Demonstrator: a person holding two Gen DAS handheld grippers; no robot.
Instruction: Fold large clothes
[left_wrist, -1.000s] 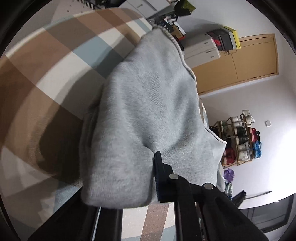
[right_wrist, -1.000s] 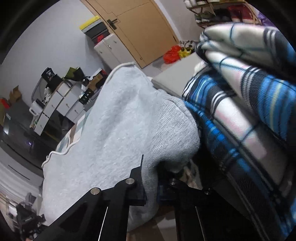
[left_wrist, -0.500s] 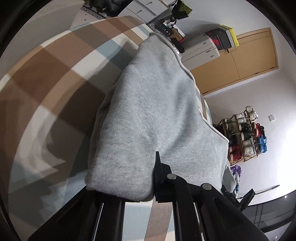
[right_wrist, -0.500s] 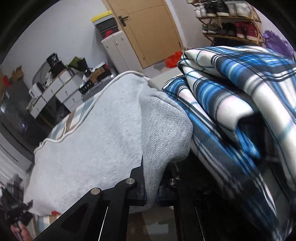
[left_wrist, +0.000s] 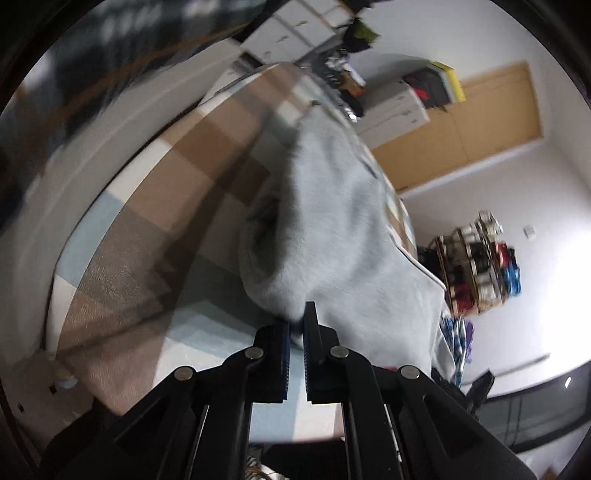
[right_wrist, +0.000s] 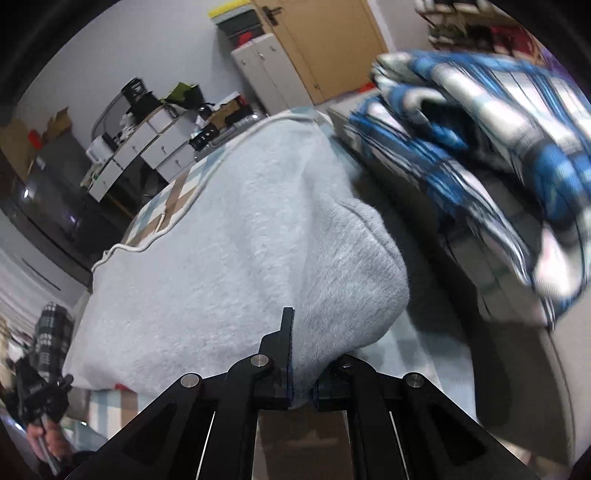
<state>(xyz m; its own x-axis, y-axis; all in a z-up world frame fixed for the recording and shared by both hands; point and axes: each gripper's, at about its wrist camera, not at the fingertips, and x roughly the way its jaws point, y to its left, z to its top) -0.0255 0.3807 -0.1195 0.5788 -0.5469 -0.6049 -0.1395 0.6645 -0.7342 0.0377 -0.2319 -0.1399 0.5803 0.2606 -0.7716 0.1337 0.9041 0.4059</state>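
A large grey sweatshirt (left_wrist: 332, 229) lies stretched over a checked bed cover (left_wrist: 177, 177). In the left wrist view my left gripper (left_wrist: 297, 326) pinches a bunched corner of it at the very fingertips, and the jaws are closing on the fabric. In the right wrist view the sweatshirt (right_wrist: 229, 258) spreads away from me, its white-piped edge on the far left. My right gripper (right_wrist: 303, 350) is shut on a thick folded corner. That fabric drapes over and hides the right finger.
A folded blue plaid blanket (right_wrist: 480, 147) is piled on the right of the bed. A hand with a black tool (right_wrist: 40, 398) shows at the lower left. White drawers (right_wrist: 147, 147), a wooden door (left_wrist: 495, 122) and a shoe rack (left_wrist: 480, 266) line the walls.
Both grippers have travelled with the sweatshirt held. In the left view the fat fold has shrunk to a pinched corner. In the right view the plaid blanket has slid away to the right.
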